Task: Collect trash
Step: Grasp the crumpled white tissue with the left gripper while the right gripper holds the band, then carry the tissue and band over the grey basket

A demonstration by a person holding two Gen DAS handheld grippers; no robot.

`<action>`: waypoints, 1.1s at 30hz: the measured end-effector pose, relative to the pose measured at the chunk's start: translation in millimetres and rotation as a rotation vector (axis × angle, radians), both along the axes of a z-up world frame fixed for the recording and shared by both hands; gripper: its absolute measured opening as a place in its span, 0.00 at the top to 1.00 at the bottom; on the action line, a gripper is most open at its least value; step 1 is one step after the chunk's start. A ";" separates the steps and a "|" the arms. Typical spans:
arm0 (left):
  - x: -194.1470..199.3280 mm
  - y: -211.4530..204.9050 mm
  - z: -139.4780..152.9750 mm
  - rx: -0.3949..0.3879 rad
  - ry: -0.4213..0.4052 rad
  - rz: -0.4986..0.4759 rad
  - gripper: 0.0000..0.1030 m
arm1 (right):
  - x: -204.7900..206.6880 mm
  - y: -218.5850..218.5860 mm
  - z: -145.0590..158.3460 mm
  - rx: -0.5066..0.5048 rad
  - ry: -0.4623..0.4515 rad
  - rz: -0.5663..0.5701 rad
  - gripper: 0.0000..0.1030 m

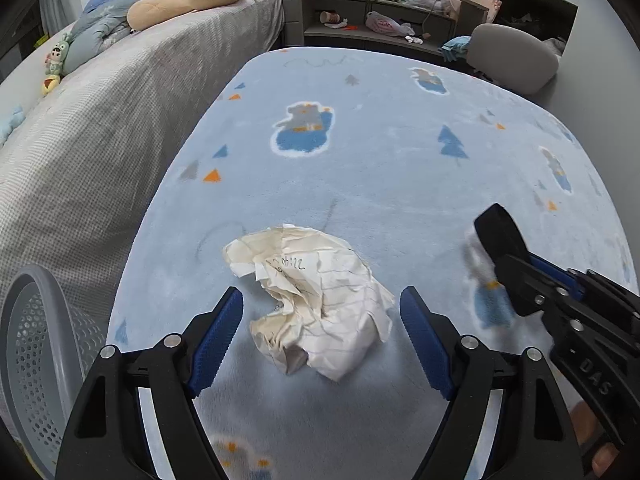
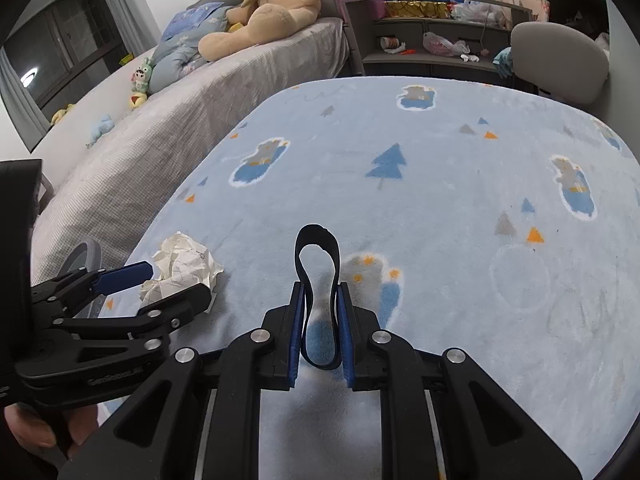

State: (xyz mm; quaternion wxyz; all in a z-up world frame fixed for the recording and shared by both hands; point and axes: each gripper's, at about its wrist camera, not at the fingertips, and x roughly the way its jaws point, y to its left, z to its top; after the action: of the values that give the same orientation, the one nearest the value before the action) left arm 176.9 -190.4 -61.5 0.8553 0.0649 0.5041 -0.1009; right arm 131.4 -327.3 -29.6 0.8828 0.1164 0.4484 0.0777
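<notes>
Paper wad point(image 1: 316, 300): crumpled, lined, stained, btwn spread left tongs point(image 1: 322, 336).

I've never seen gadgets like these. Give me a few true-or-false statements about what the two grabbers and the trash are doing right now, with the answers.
1. The left gripper is open, its fingers either side of the crumpled paper. True.
2. The right gripper holds nothing. False: it is shut on a black strap loop.
3. The crumpled paper already lies in the gray basket. False: it lies on the blue rug, beside the basket.
4. A teddy bear sits on the bed. True.
5. The rug is plain blue. False: it has bears and trees printed on it.
</notes>
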 end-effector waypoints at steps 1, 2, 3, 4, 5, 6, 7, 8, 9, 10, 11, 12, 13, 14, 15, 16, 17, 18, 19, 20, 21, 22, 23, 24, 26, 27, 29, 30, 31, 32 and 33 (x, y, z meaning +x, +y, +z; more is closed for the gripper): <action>0.8 0.7 -2.0 0.001 -0.002 0.003 0.25 | 0.0 -0.1 0.1 0.000 0.000 0.000 0.84; 1.9 1.2 -3.9 -0.001 0.001 0.005 0.26 | -0.2 -0.2 0.2 0.000 0.000 0.000 0.84; 2.7 2.1 -6.2 -0.012 0.010 0.005 0.31 | -0.7 -0.2 0.5 0.000 -0.001 0.000 0.84; 3.3 2.8 -7.7 -0.021 0.019 0.002 0.38 | -1.2 -0.4 0.7 0.000 -0.001 -0.001 0.84; 3.6 3.0 -10.1 -0.030 0.037 -0.005 0.48 | -1.7 -0.6 0.9 0.001 -0.001 -0.001 0.84; 3.1 3.6 -10.7 -0.036 0.042 -0.008 0.51 | -1.9 -0.6 1.0 0.001 0.000 -0.002 0.84; 1.9 4.0 -10.5 -0.038 0.036 -0.007 0.52 | -2.9 -0.7 1.3 0.002 0.001 -0.003 0.84; 0.3 4.6 -9.4 -0.044 0.032 -0.010 0.55 | -4.2 -0.7 1.8 0.003 0.001 -0.004 0.84; -1.8 6.4 -7.5 -0.057 0.031 -0.012 0.56 | -5.9 -0.3 2.8 0.003 0.001 -0.005 0.84; -3.6 7.6 -5.7 -0.062 0.029 -0.010 0.57 | -7.5 0.4 3.7 0.003 0.001 -0.006 0.84; -6.1 9.9 -2.8 -0.068 0.024 -0.007 0.57 | -9.5 1.2 5.0 0.004 0.003 -0.008 0.84; -8.9 12.2 0.5 -0.071 0.016 -0.004 0.57 | -11.2 2.0 6.2 0.005 0.003 -0.009 0.84; -11.3 14.5 3.7 -0.075 0.009 -0.001 0.57 | -13.4 3.4 8.0 0.003 0.003 -0.010 0.84; -14.4 17.2 7.6 -0.078 0.001 0.002 0.57 | -15.3 4.9 10.0 0.001 0.002 -0.010 0.84; -18.3 20.6 12.5 -0.081 -0.012 0.006 0.57 | -18.0 7.4 12.6 -0.004 0.000 -0.009 0.84; -22.6 24.3 18.0 -0.083 -0.025 0.010 0.57 | -20.9 10.8 15.7 -0.013 -0.004 -0.007 0.84; -26.4 27.9 22.7 -0.086 -0.037 0.014 0.57 | -22.9 12.8 17.6 -0.018 -0.006 -0.005 0.84; -31.0 32.5 28.3 -0.090 -0.051 0.018 0.57 | -25.4 16.3 20.4 -0.022 -0.008 -0.001 0.84; -35.7 37.4 33.4 -0.092 -0.063 0.024 0.57 | -27.4 19.5 22.8 -0.026 -0.009 0.003 0.84; -41.4 43.4 38.4 -0.095 -0.075 0.032 0.57 | -29.8 23.0 25.3 -0.029 -0.011 0.007 0.84; -44.7 48.0 42.0 -0.098 -0.081 0.037 0.57 | -32.9 27.4 28.7 -0.032 -0.015 0.011 0.84; -50.1 54.4 46.3 -0.104 -0.090 0.045 0.57 | -35.8 31.6 31.7 -0.034 -0.018 0.015 0.84; -55.6 61.2 50.4 -0.109 -0.098 0.053 0.57 | -38.5 36.1 34.5 -0.035 -0.021 0.020 0.84; -60.5 67.5 54.0 -0.112 -0.106 0.060 0.57 | -41.6 42.7 37.8 -0.039 -0.025 0.028 0.84; -70.2 80.2 60.4 -0.120 -0.122 0.075 0.57 | -46.5 53.9 42.9 -0.047 -0.031 0.042 0.84; -74.2 85.3 63.0 -0.123 -0.129 0.081 0.57 | -50.1 62.3 46.4 -0.051 -0.037 0.054 0.84; -84.5 98.2 69.5 -0.126 -0.149 0.092 0.57 | -54.2 73.7 50.4 -0.055 -0.042 0.068 0.84; -89.9 105.3 72.5 -0.126 -0.160 0.099 0.57 | -57.0 82.0 53.0 -0.058 -0.046 0.078 0.84; -95.2 112.8 75.2 -0.127 -0.170 0.106 0.57 | -59.2 90.2 55.0 -0.059 -0.049 0.088 0.84; -99.6 119.0 77.2 -0.127 -0.177 0.112 0.57 | -60.9 95.6 56.2 -0.060 -0.051 0.095 0.84; -105.0 126.9 79.5 -0.129 -0.185 0.119 0.57 | -63.9 105.1 58.3 -0.060 -0.054 0.108 0.84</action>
State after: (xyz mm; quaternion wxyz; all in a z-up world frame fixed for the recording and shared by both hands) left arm 71.9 -63.4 18.0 0.9051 -0.0112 0.4183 -0.0755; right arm 67.5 -222.2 28.7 0.8922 0.0634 0.4323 0.1145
